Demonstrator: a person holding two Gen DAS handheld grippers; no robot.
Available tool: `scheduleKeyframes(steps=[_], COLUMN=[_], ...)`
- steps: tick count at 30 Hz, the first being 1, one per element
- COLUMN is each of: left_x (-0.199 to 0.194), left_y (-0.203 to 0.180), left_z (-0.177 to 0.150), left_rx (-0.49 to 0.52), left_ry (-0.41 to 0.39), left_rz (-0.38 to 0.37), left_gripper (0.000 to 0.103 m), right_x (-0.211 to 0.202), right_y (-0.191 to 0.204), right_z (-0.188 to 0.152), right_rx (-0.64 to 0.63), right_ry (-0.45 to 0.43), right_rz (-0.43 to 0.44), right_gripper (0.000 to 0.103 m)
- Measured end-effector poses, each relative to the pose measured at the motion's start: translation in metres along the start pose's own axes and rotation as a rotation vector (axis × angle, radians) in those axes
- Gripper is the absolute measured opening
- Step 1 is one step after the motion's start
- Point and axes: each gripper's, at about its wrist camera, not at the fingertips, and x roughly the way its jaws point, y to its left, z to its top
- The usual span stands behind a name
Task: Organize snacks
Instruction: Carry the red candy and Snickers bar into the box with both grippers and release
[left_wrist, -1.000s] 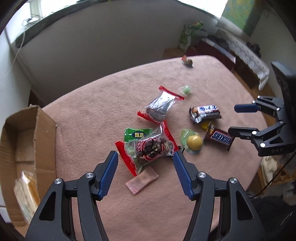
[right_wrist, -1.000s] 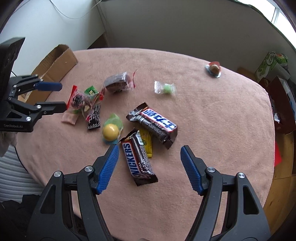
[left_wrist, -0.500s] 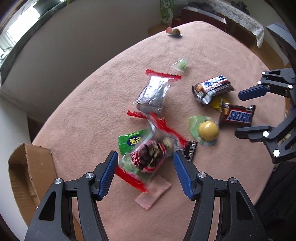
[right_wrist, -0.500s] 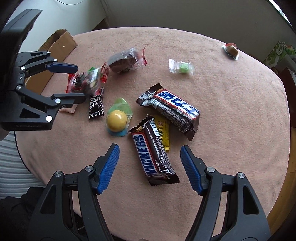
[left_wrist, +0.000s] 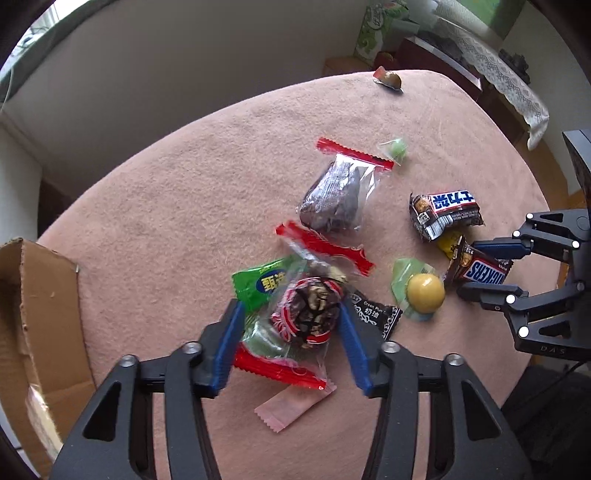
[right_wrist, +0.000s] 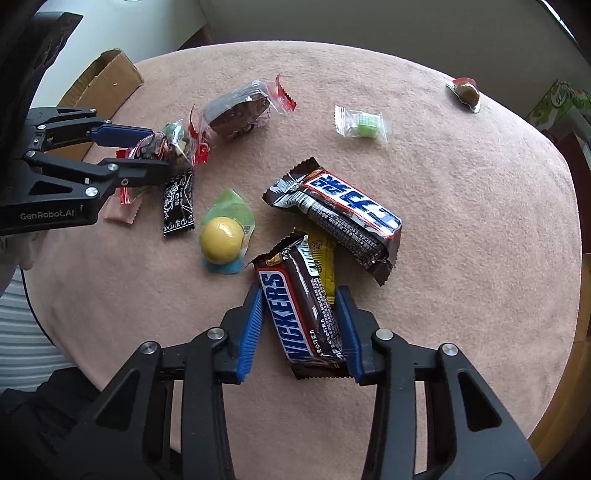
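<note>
Snacks lie scattered on a pink tablecloth (left_wrist: 166, 206). My left gripper (left_wrist: 291, 325) straddles a clear red-edged bag with a dark round pastry (left_wrist: 306, 314); its jaws have narrowed around the bag but are still partly open. It also shows in the right wrist view (right_wrist: 147, 147). My right gripper (right_wrist: 301, 314) straddles a brown Snickers bar (right_wrist: 299, 314), its blue pads close to the bar's sides, the right pad about touching. The bar also shows in the left wrist view (left_wrist: 480, 269).
A cardboard box (left_wrist: 33, 314) stands at the table's left edge. Around lie a second Snickers bar (right_wrist: 343, 214), a yellow ball candy (right_wrist: 221, 240), a black sachet (right_wrist: 179, 203), a dark pastry bag (right_wrist: 240, 110), a green candy (right_wrist: 364, 122), a pink wrapper (left_wrist: 291, 406).
Both grippers have come down onto the table and their jaws have narrowed, the left around the pastry bag, the right around the Snickers bar.
</note>
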Motion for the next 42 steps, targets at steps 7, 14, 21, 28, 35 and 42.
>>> scheduleKeyframes(steps=[7,14,21,28,35,42], left_x=[0.001,-0.016,-0.042,-0.061,-0.083,-0.104], left_y=[-0.010,-0.001,0.000,0.005,0.027,0.055], left_z=[-0.008,-0.023,-0.039,-0.045,-0.066,-0.098], left_rx=[-0.046,-0.217,-0.281,-0.366,-0.455,-0.573], left_ry=[-0.025,-0.080,-0.135,-0.203,-0.256,-0.296], left_rz=[-0.011,-0.078,-0.086,-0.098,-0.069,-0.001], left_gripper=[0.039,0.039,0.039,0.039,0.039,0.039], right_x=[-0.009,-0.020,-0.036,-0.061,-0.073,-0.078], right_y=[-0.018,-0.029,-0.028,-0.013,0.020,0.061], right_z=[-0.005,-0.008,-0.008,0.004,0.032,0.064], right_rx=[0.061,0.125,0.131,0.098,0.029,-0.058], right_ry=[-0.011,-0.035,-0.065,-0.112,-0.143,-0.165], right_rz=[0.051,0.100,0.116,0.138,0.159,0.185], right_gripper=[0.034,0.032,0.032,0.032,0.032,0.032])
